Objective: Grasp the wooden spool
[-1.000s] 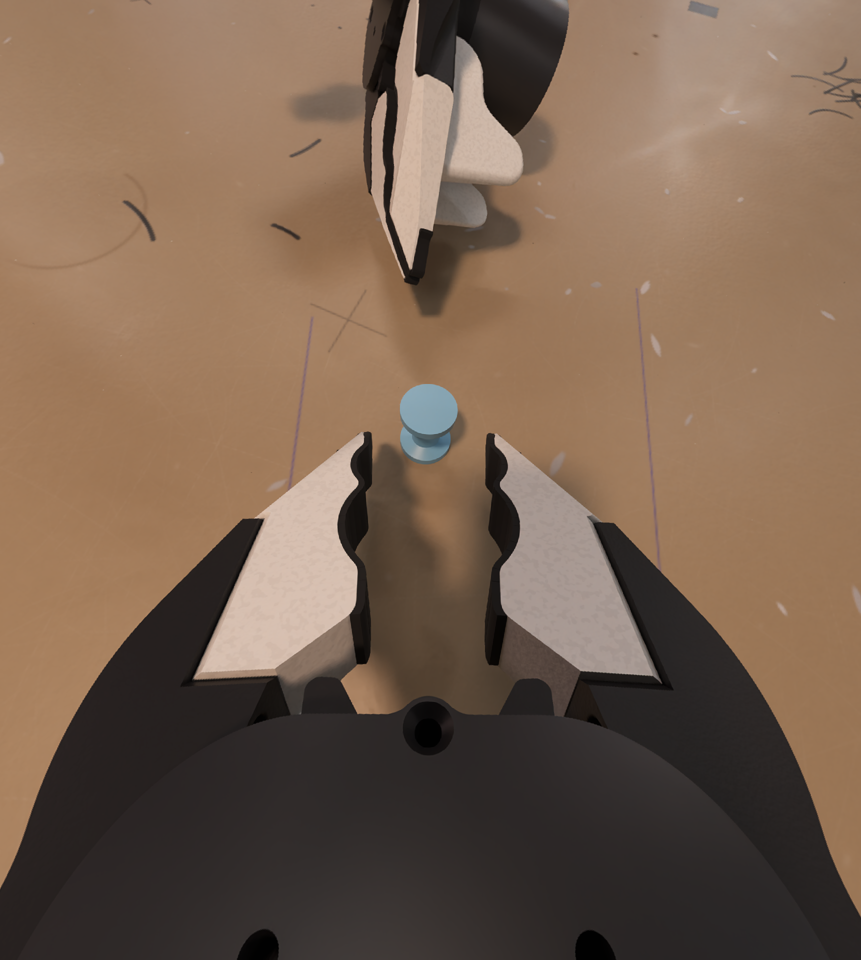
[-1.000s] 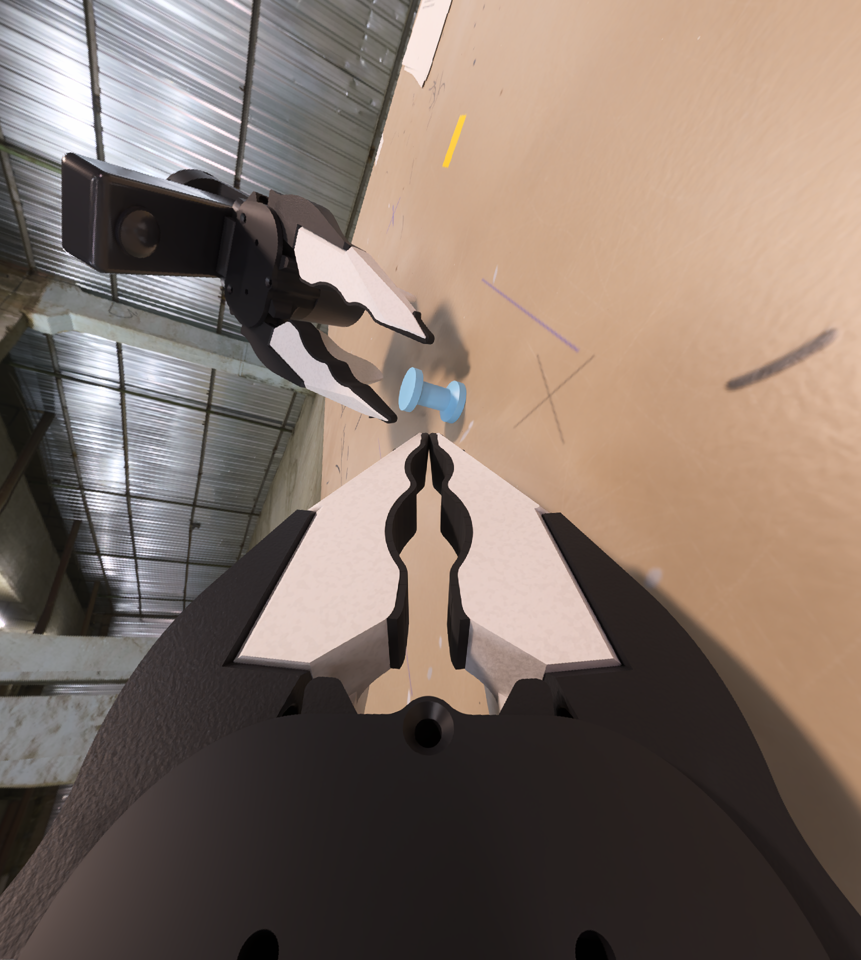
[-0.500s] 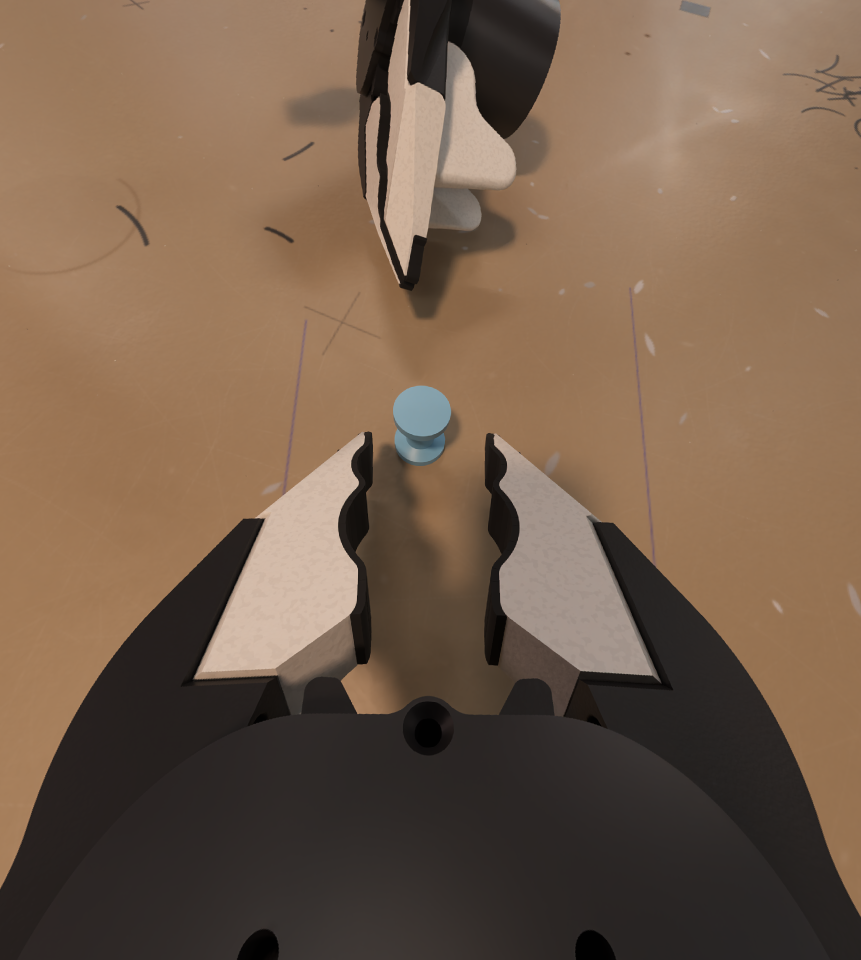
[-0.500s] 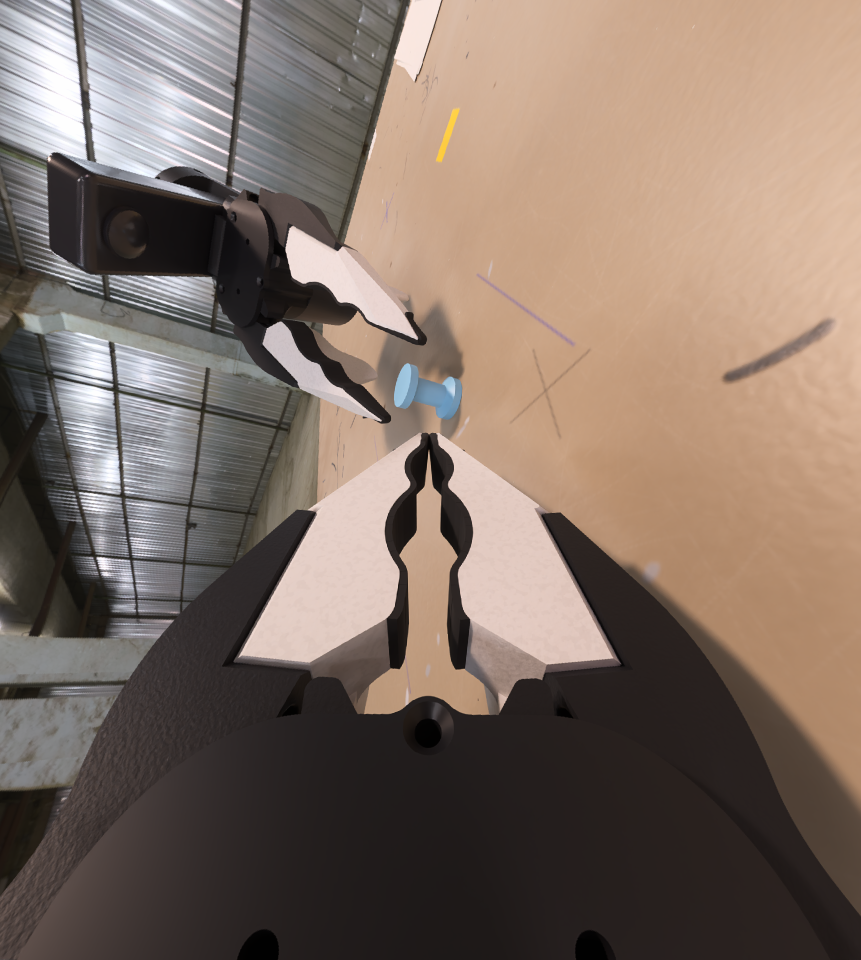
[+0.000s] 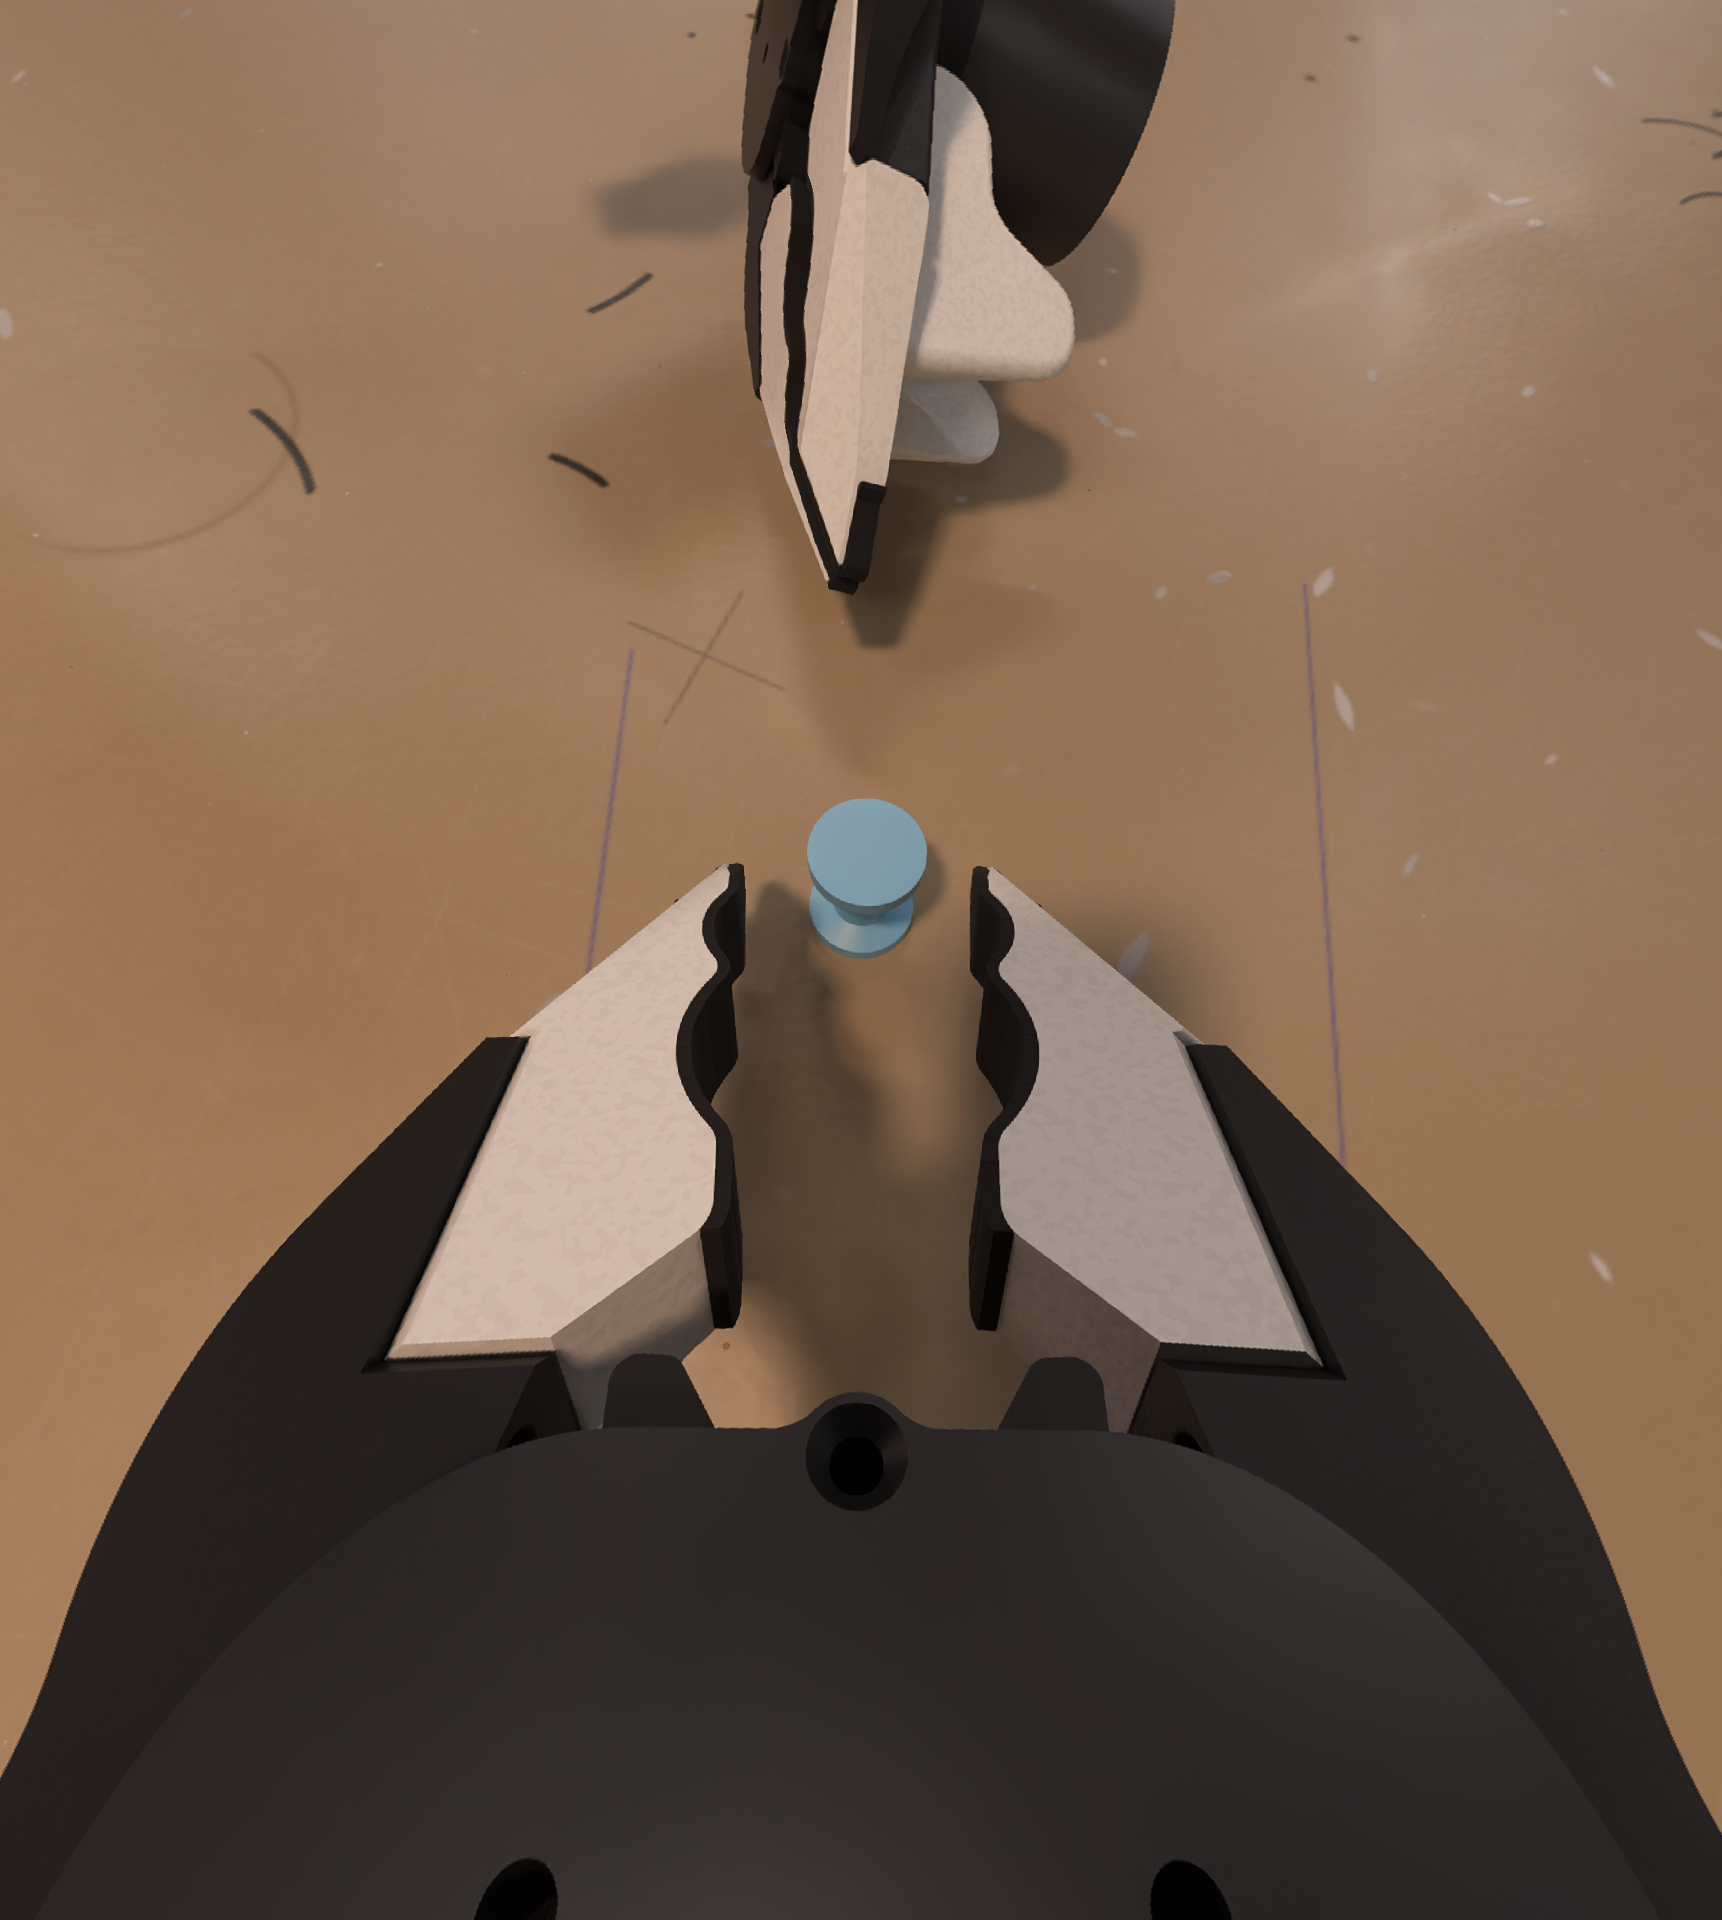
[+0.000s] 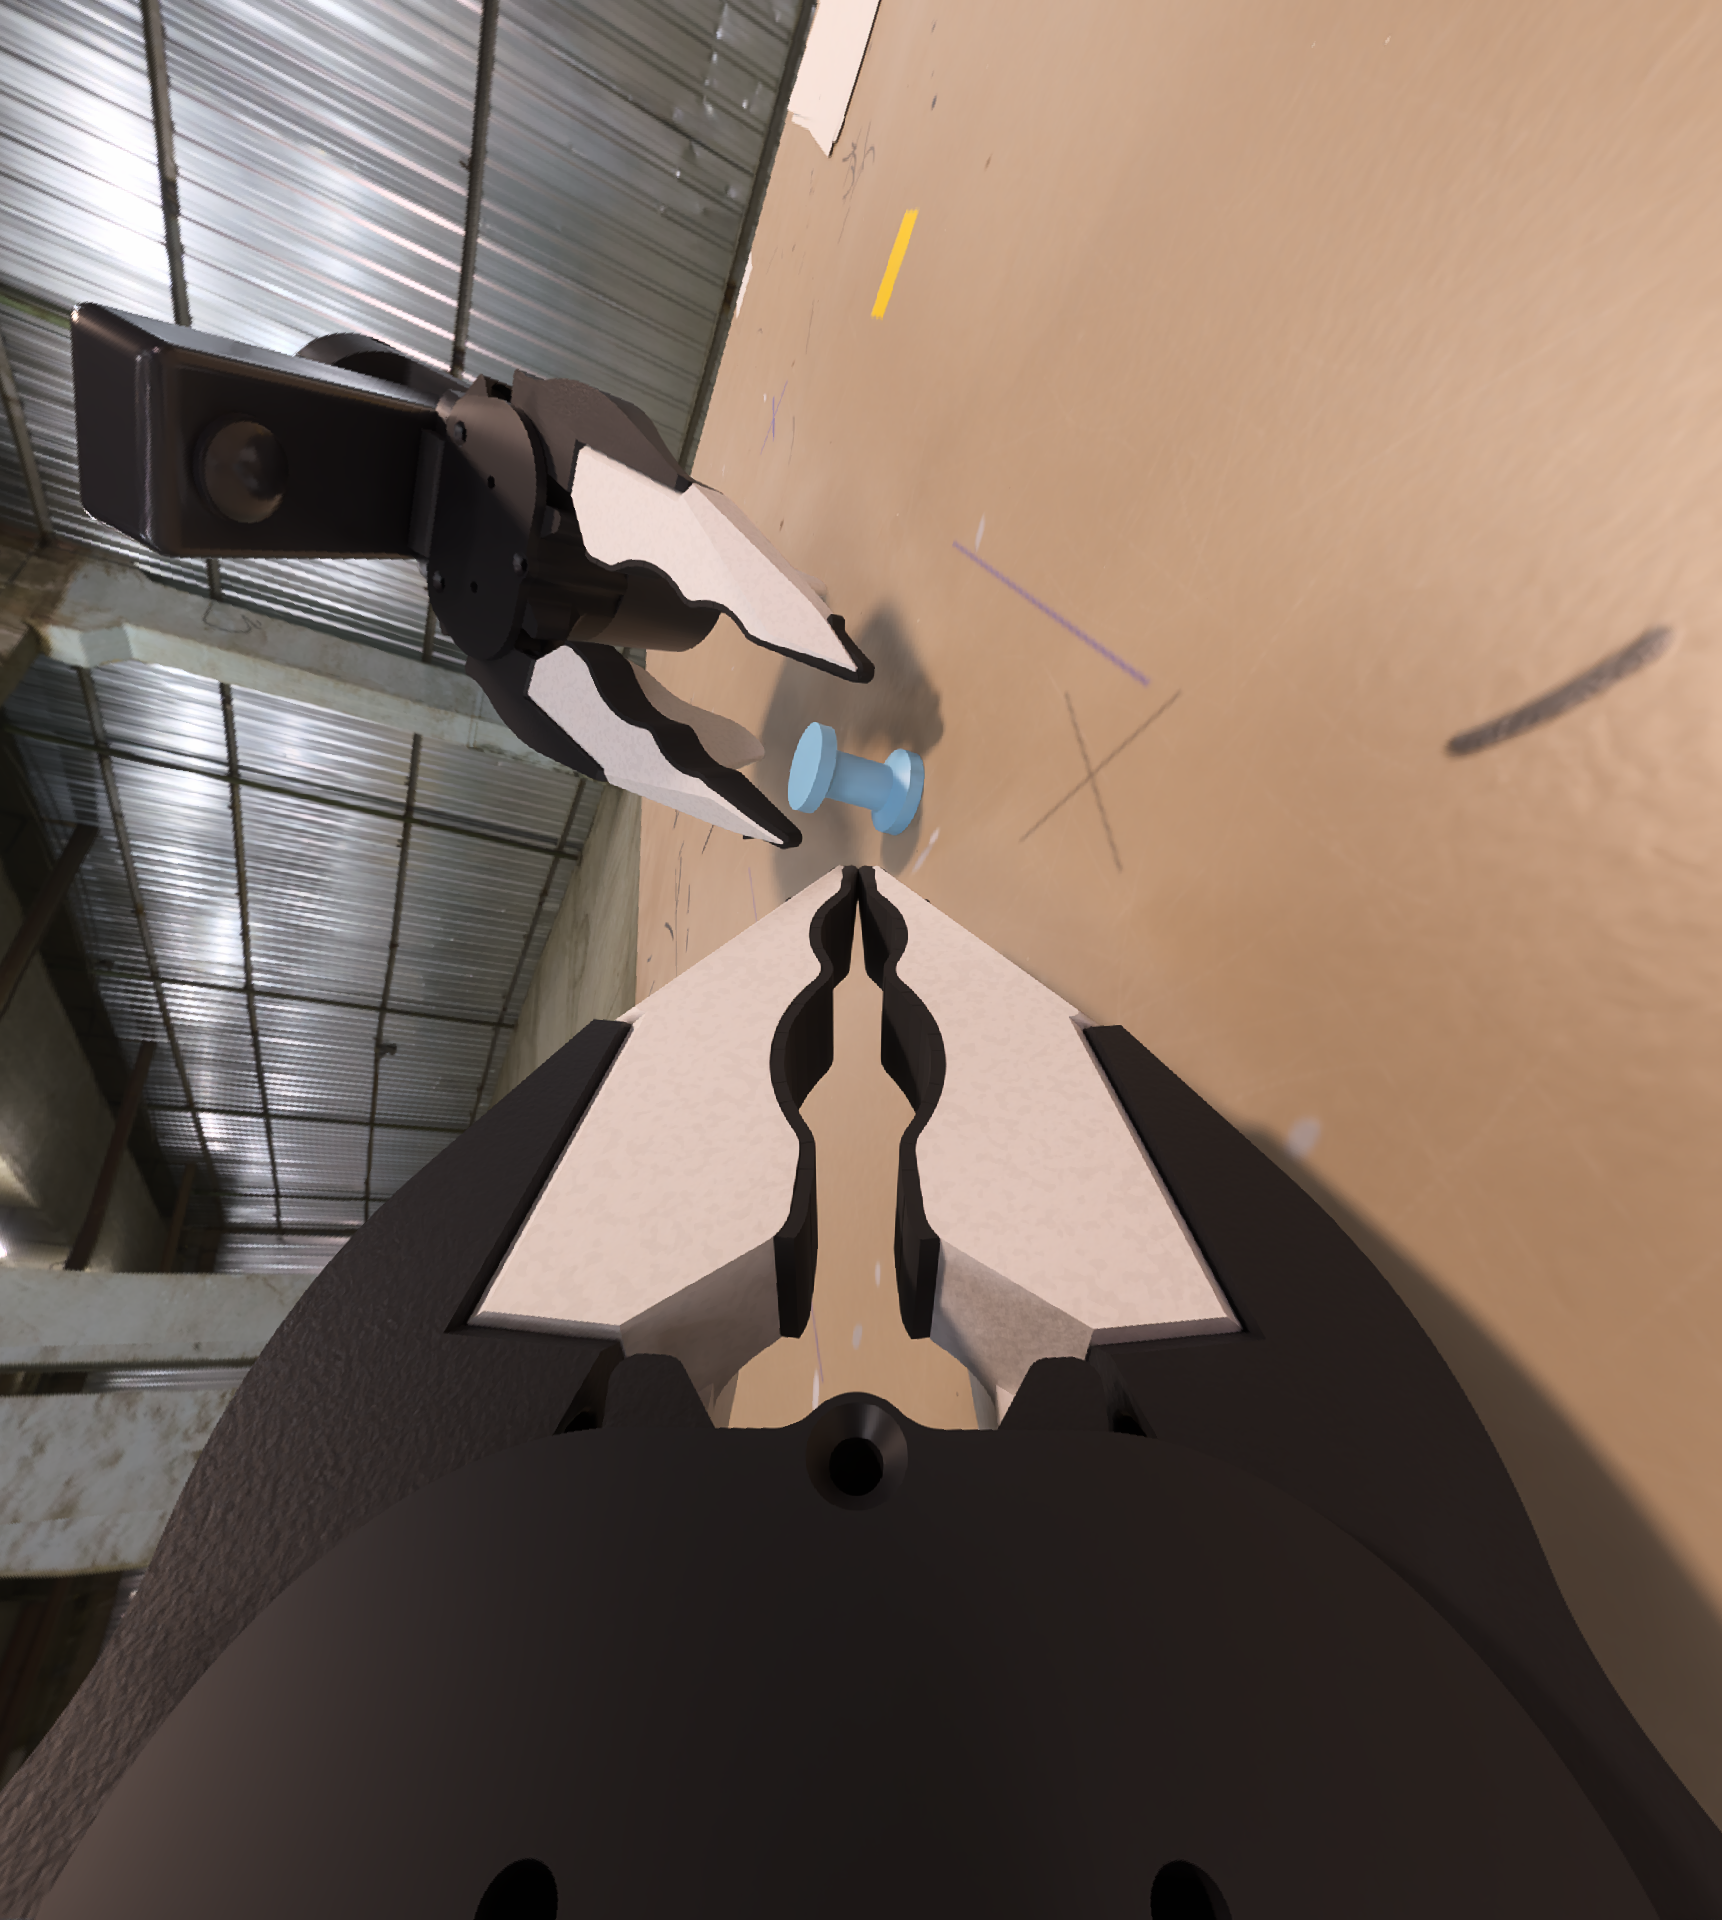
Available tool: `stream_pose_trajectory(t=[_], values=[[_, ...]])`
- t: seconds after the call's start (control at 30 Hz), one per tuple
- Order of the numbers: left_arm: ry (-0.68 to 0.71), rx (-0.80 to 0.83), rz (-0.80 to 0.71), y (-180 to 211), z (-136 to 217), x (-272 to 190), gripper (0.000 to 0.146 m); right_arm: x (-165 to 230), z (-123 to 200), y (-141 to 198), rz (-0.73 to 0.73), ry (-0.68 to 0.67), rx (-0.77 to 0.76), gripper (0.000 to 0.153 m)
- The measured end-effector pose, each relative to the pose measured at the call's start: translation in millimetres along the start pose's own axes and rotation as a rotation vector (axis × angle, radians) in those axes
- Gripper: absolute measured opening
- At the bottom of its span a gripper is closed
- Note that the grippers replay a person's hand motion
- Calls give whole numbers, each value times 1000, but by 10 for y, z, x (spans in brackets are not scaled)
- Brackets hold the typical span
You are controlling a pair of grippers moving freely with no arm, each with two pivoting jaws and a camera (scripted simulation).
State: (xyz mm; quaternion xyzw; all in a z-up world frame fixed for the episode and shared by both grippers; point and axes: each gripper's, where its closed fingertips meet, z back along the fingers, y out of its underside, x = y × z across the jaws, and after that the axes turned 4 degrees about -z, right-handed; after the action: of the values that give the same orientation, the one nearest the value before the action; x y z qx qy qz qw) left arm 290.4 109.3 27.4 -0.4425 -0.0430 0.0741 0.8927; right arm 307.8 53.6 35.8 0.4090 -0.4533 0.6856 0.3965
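Just beyond parted left tongs (image 5: pixel 855 878): spool (image 5: pixel 865 878)

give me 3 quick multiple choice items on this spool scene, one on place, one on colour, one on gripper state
1. Where is the spool relative to the left gripper?
A. just ahead of its open fingertips, on the tabletop
B. clamped deep between its fingers
C. lying on top of the right gripper

2. What colour is the spool?
A. red
B. light blue
C. yellow

3. How does the right gripper stand?
A. wide open
B. shut on the spool
C. shut on nothing

Answers:
1 A: in the left wrist view it stands on the brown surface at the tips, with clear gaps on both sides.
2 B: both views show it pale blue.
3 C: the right wrist view shows the tips meeting with the spool beyond them.
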Motion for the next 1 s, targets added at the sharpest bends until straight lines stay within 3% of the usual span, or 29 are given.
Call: stream_pose_trajectory(t=[0.43, 0.7, 1.0], values=[[-30, 76, -48, 42, -128, 4, 37, -2, 3, 2, -8, -3, -2, 0], [-46, 101, -72, 66, -150, -7, 23, -16, 7, 13, -16, 6, -1, 0], [-66, 97, -44, 68, -147, 29, 23, -29, 17, 26, -23, 15, -5, 0]])
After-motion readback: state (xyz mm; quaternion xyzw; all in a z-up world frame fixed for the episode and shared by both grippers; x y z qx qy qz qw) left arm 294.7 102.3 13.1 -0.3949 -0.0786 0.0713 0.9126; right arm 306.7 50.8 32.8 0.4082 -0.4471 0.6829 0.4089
